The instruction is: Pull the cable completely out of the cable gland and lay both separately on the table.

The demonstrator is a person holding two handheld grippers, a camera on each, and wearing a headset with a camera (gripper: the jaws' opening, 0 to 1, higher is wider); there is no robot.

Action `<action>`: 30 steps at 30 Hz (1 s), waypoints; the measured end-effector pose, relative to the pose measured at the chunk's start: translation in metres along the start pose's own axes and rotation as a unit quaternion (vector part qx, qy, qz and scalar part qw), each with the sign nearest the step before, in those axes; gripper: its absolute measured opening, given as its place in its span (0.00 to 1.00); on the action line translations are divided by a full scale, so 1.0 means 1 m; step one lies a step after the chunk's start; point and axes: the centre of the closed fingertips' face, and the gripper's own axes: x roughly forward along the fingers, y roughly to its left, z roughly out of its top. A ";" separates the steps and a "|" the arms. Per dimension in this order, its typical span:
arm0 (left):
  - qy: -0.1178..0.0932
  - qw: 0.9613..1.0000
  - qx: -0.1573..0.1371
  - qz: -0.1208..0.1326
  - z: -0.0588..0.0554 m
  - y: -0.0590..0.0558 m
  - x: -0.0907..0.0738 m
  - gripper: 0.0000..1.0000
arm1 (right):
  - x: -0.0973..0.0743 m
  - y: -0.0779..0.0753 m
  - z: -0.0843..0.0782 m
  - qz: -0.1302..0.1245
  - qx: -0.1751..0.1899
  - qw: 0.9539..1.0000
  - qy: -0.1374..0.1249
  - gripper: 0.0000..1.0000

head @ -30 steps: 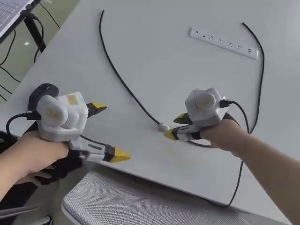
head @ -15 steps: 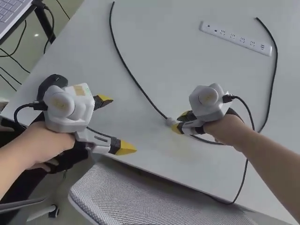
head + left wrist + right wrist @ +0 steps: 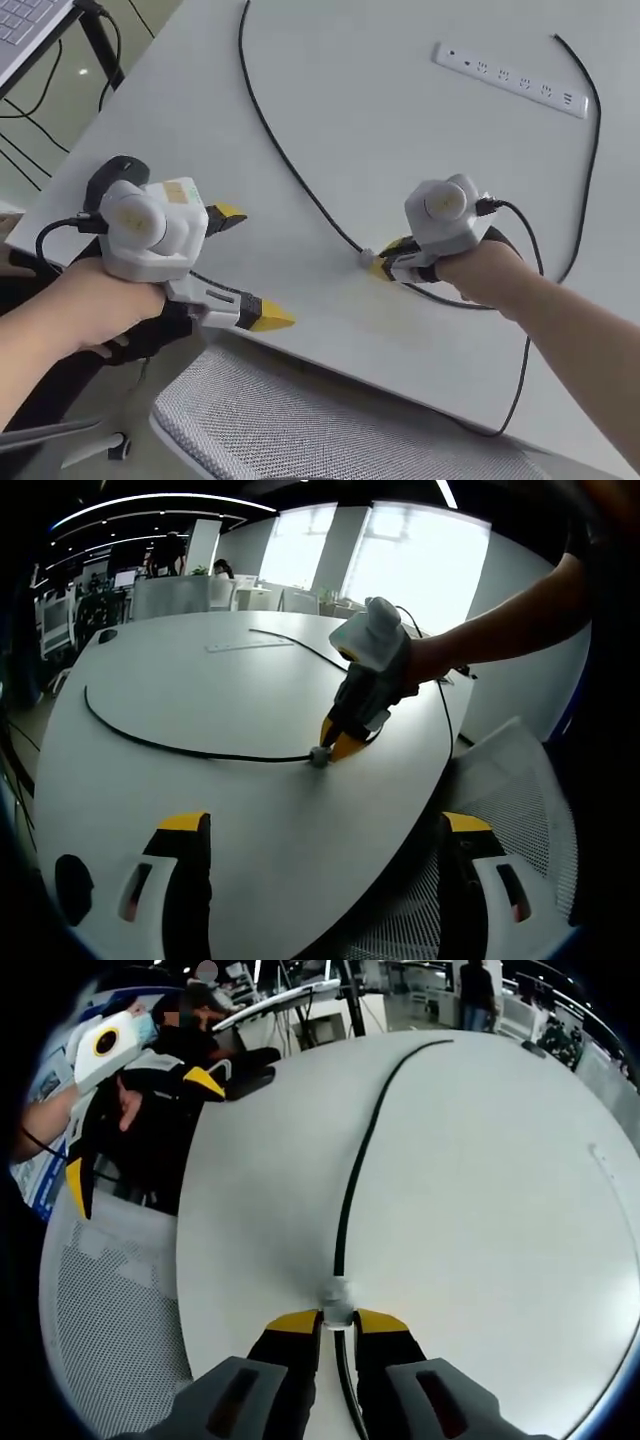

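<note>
Behind the small pale gland [image 3: 366, 257], my right hand-held gripper [image 3: 338, 1325] pinches the thin black cable [image 3: 288, 165]; my left hand-held gripper [image 3: 253, 266] gapes wide. Gland detail is unreadable.

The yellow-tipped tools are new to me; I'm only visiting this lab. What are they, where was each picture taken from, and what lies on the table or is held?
No robot arm here: a person holds a hand-held gripper in each hand. The head view looks down from a headset; each round view comes from a camera riding on one gripper. On the white table lie a long black cable, with a small cable gland on it, and a power strip. The right hand-held gripper is closed on the cable just behind the gland; the left hand-held gripper is open, holding nothing.
</note>
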 end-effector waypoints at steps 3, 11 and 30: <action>-0.001 1.000 -0.002 -0.001 0.000 0.000 0.000 0.93 | 0.000 0.000 0.000 0.000 -0.003 1.000 -0.001 0.08; -0.003 1.000 -0.003 -0.006 0.001 -0.004 0.003 0.93 | -0.002 0.002 0.002 -0.006 -0.012 1.000 -0.003 0.07; -0.004 0.999 0.030 -0.028 0.035 -0.013 0.005 0.92 | -0.038 0.021 0.014 -0.010 -0.040 0.999 -0.018 0.06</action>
